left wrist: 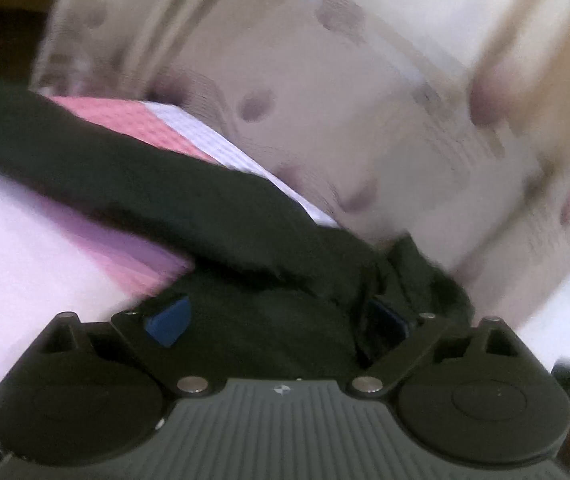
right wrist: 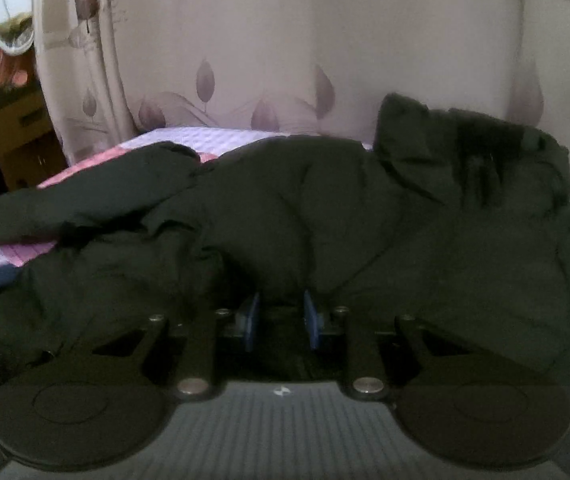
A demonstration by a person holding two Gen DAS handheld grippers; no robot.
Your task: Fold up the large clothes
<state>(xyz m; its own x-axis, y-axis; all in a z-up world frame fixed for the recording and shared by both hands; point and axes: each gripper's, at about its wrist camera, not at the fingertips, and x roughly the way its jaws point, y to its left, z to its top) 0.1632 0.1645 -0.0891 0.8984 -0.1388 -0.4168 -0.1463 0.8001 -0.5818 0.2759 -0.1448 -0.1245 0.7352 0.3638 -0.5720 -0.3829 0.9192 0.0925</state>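
The bed (right wrist: 221,140), under a pink and lilac checked cover, carries the whole job, with a leaf-printed headboard (right wrist: 285,40) rising beyond both tools. Spread across it lies the dark padded jacket (right wrist: 325,220), bulky and rumpled, filling nearly everything ahead of the right tool and heaped highest at its far right, where a collar or hood seems to stand up. A sleeve or edge of it trails off to the left of that tool.

The right tool (right wrist: 281,320) has its blue pads set fairly close, with dark fabric bunched between them; I judge it is pinching a fold of the jacket, though the cloth's darkness hides the actual contact. The left tool (left wrist: 277,324) stands spread wide, with jacket fabric lying between the fingers and draped over the right one. Whether it bears any hold, I cannot tell. A long dark strip of jacket runs from it up and to the left over the bed cover.

The risks, as I judge them:
- The padding is thick and slippery, so a shallow pinch could slide out when lifted.
- The left view is heavily smeared, suggesting quick motion; a hasty pull could drag the whole jacket instead of turning one panel.
- The trailing sleeve could tuck underneath and spoil the fold.
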